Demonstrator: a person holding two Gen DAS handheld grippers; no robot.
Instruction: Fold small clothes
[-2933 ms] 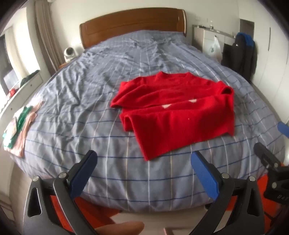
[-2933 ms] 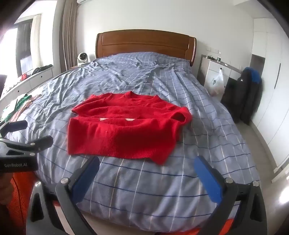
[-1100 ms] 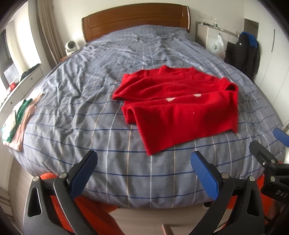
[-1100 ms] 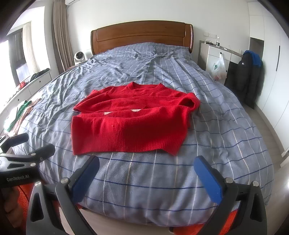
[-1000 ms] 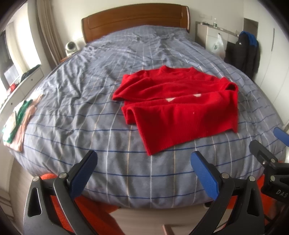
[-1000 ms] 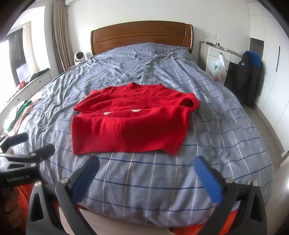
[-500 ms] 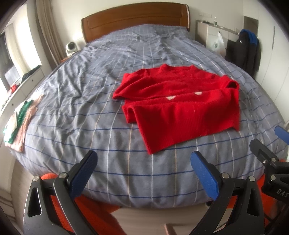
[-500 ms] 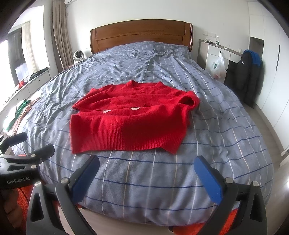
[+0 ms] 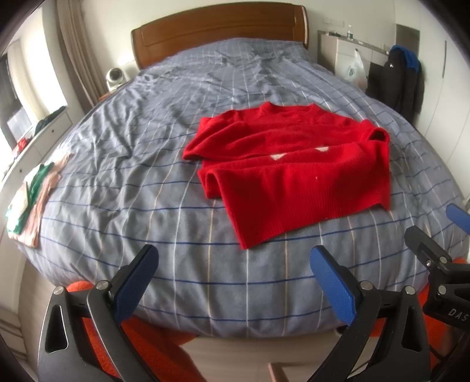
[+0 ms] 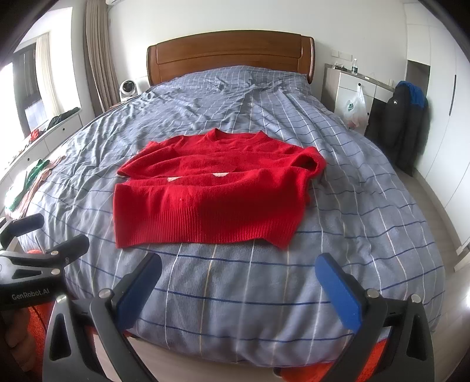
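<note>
A wide bed (image 10: 367, 182) fills the room, covered with a grey-blue quilt crossed by white and dark blue lines, creased near the head. A polished brown wooden headboard (image 10: 232, 55) stands against a plain white wall (image 10: 235, 17). At the bed's far left corner sits a small white fan (image 10: 128, 87), beside brown curtains (image 10: 98, 58) and a bright window (image 10: 17, 85) above a low white drawer unit (image 10: 50, 129). By the far right corner stands a white cabinet (image 10: 346, 85) with a plastic bag (image 10: 356, 110) hanging on it, and a dark jacket (image 10: 406, 123) hangs next to white wardrobe doors (image 10: 449, 117). The floor (image 10: 437, 202) is pale wood.
</note>
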